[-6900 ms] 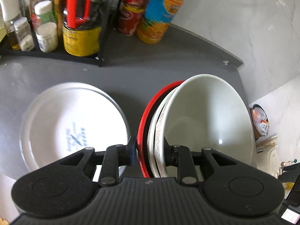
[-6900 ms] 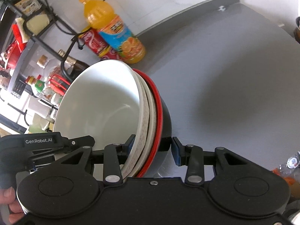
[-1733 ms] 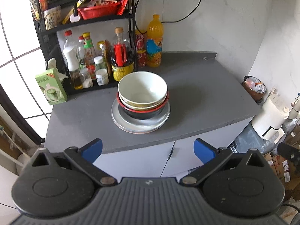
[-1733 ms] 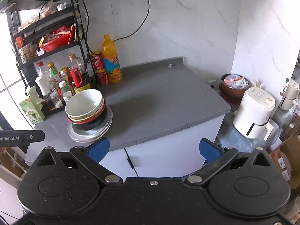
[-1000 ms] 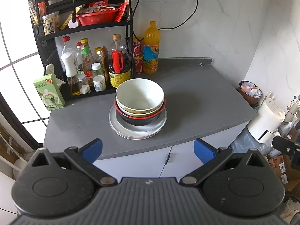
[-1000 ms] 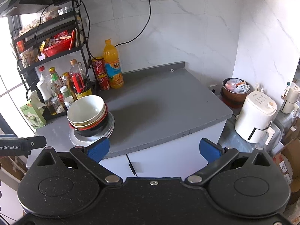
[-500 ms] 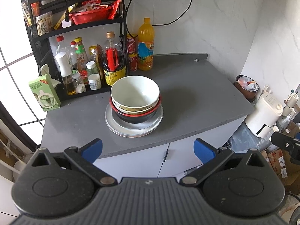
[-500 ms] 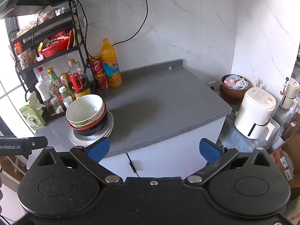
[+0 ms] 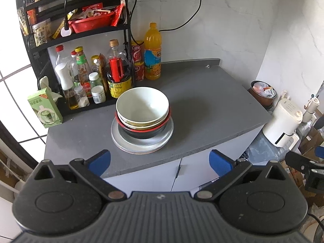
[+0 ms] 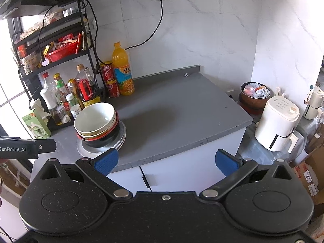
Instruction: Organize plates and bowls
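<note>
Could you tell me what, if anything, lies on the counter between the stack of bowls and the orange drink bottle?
Nothing: in the left wrist view, only bare grey counter runs from the bowl stack to the orange drink bottle.

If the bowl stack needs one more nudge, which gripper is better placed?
Left, probably. Both grippers are open and pulled back off the counter, but the bowl stack sits almost straight ahead of the left gripper, while for the right gripper it lies far to the left.
</note>
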`<state>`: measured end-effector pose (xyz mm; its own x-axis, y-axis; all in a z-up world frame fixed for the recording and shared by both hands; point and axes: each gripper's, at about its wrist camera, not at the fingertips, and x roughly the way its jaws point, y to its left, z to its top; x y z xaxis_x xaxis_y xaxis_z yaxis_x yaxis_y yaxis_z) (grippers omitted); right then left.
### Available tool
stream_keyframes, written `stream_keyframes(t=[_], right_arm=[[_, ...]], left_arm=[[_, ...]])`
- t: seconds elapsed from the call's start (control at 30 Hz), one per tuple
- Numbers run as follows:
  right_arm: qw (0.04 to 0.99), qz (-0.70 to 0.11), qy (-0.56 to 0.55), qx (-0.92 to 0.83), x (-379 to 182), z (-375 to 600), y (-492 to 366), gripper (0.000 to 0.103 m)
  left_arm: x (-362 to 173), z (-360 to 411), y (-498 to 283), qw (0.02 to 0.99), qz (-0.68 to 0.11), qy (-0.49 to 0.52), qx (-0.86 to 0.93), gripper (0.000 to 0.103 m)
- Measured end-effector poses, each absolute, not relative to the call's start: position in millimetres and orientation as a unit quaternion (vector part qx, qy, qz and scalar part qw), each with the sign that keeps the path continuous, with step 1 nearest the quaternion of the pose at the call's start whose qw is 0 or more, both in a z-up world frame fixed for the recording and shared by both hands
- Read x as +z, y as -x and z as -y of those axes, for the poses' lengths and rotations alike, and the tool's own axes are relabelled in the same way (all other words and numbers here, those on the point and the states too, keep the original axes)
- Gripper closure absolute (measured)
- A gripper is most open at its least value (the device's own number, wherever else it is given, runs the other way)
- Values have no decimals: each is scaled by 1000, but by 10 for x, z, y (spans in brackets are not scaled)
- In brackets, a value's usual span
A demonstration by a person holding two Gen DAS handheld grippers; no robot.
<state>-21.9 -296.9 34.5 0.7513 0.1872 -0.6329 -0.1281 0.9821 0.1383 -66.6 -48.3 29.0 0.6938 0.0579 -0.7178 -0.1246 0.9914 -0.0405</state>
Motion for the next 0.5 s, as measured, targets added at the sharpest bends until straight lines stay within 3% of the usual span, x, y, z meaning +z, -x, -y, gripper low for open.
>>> stream_keyframes(t=[0.5], right_arm=[[938, -336, -60, 65, 361, 3045, 257, 0]], left_arm=[[305, 524, 662, 918, -392, 33, 39, 0]])
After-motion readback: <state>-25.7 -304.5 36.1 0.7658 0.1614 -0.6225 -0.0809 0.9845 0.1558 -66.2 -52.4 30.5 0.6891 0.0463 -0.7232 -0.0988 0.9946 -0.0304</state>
